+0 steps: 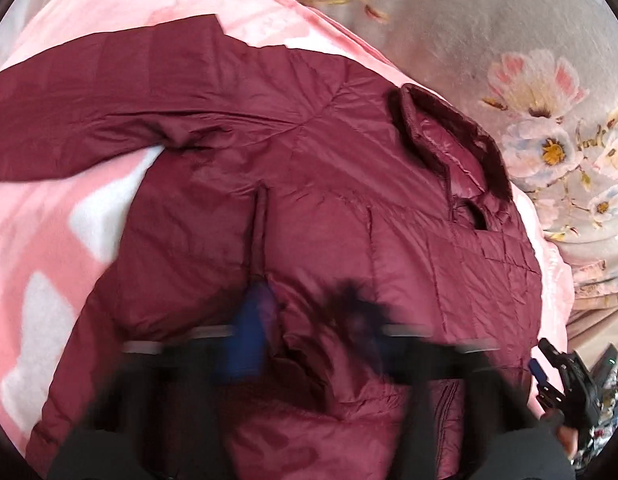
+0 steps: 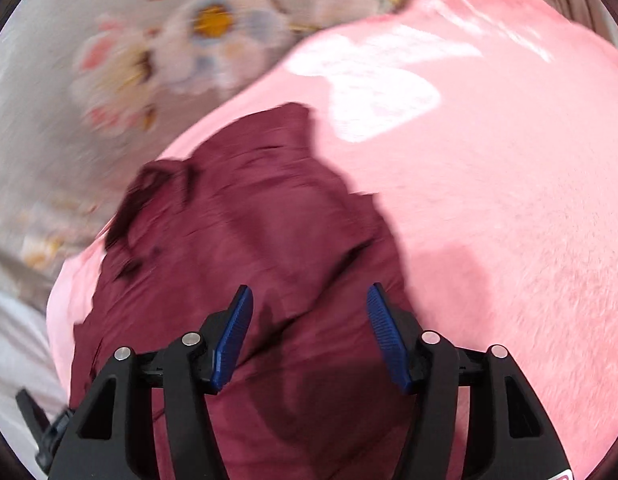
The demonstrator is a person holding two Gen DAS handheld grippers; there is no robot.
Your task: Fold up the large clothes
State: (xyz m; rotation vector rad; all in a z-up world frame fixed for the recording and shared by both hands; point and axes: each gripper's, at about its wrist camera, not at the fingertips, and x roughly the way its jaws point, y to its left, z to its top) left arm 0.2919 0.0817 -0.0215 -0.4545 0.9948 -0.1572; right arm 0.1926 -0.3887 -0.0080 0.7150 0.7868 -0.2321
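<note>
A large maroon quilted jacket [image 1: 309,184] lies spread on a pink blanket [image 1: 109,8]. Its dark collar [image 1: 461,140] points right and one sleeve [image 1: 89,112] stretches left. My left gripper [image 1: 313,320] hovers over the jacket's lower body, heavily blurred; its blue pads look apart with nothing between them. In the right wrist view the jacket [image 2: 269,240] lies crumpled below my right gripper [image 2: 309,312], which is open and empty just above the fabric. The right gripper also shows in the left wrist view [image 1: 565,384] at the jacket's right edge.
The pink blanket [image 2: 489,200] with white patches covers a bed. A grey floral bedspread [image 1: 529,80] lies beyond it, also seen in the right wrist view [image 2: 109,60]. Clutter sits at the far right edge [image 1: 609,364].
</note>
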